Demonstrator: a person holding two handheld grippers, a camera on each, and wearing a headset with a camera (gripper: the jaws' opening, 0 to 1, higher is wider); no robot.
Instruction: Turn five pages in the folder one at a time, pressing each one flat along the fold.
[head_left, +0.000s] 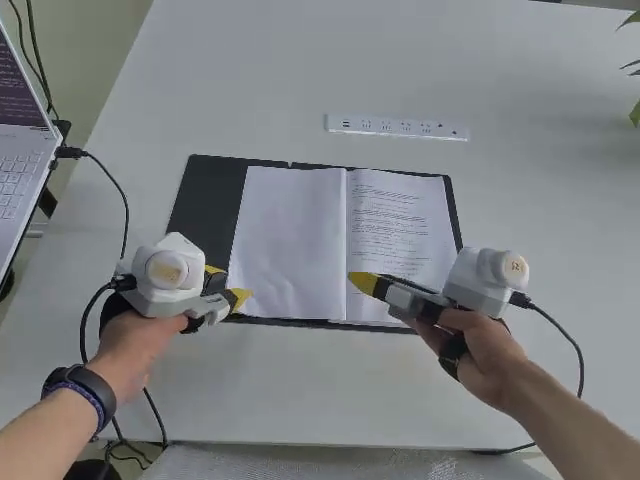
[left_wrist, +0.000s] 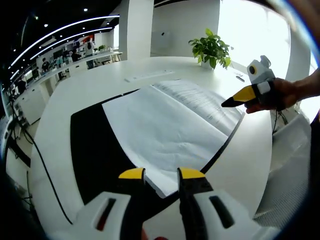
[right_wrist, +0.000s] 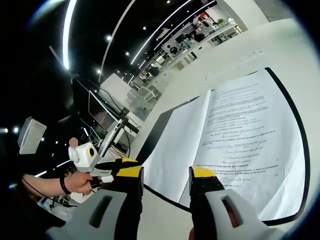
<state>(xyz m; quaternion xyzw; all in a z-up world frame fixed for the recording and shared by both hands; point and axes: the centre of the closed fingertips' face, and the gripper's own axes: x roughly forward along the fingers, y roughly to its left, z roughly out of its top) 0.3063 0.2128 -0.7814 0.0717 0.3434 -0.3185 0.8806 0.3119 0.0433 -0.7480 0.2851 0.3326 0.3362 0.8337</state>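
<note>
A black folder (head_left: 205, 205) lies open on the white table (head_left: 300, 60). Its left page (head_left: 290, 240) is blank, and its right page (head_left: 400, 225) carries printed text. Both lie flat on either side of the fold. My left gripper (head_left: 232, 298) hovers at the folder's near left corner, open and holding nothing; in the left gripper view its yellow tips (left_wrist: 161, 174) frame the blank page's (left_wrist: 160, 130) near edge. My right gripper (head_left: 362, 285) is open over the printed page's near edge, close to the fold. Its jaws (right_wrist: 166, 173) straddle the bottom of the printed page (right_wrist: 250, 135).
A white power strip (head_left: 396, 127) lies beyond the folder. A laptop (head_left: 20, 150) stands at the left table edge, with black cables (head_left: 112, 190) running beside the folder. A potted plant (left_wrist: 211, 47) sits at the table's far side.
</note>
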